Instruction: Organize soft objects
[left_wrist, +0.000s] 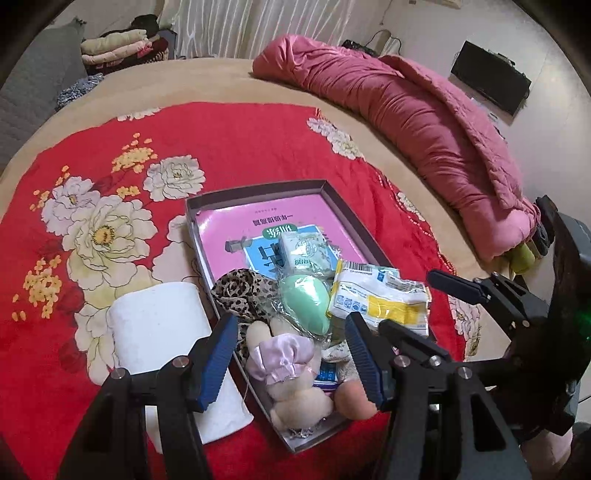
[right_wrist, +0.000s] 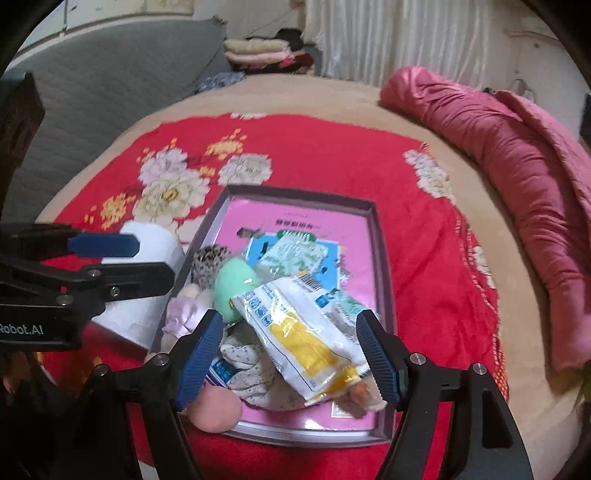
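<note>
A grey tray (left_wrist: 258, 192) with a pink floor lies on the red floral blanket (left_wrist: 229, 147). In its near end are piled a cream plush toy with a pink bow (left_wrist: 291, 373), a green egg-shaped sponge in plastic (left_wrist: 304, 299), leopard-print cloth (left_wrist: 240, 291), a tissue pack (left_wrist: 306, 253), a yellow-and-white packet (right_wrist: 306, 332), a dotted cloth (right_wrist: 251, 365) and a peach sponge (right_wrist: 218, 410). My left gripper (left_wrist: 291, 354) hangs open above the plush toy, its pads clear of it. My right gripper (right_wrist: 290, 354) is open over the packet without touching it. A white paper roll (left_wrist: 159, 325) lies left of the tray.
A rolled pink quilt (left_wrist: 424, 136) runs along the right side of the bed. Folded clothes (left_wrist: 118, 48) are stacked at the far side, a grey padded headboard (right_wrist: 110, 85) is on the left, and a black box (left_wrist: 487, 81) sits on the floor beyond the quilt.
</note>
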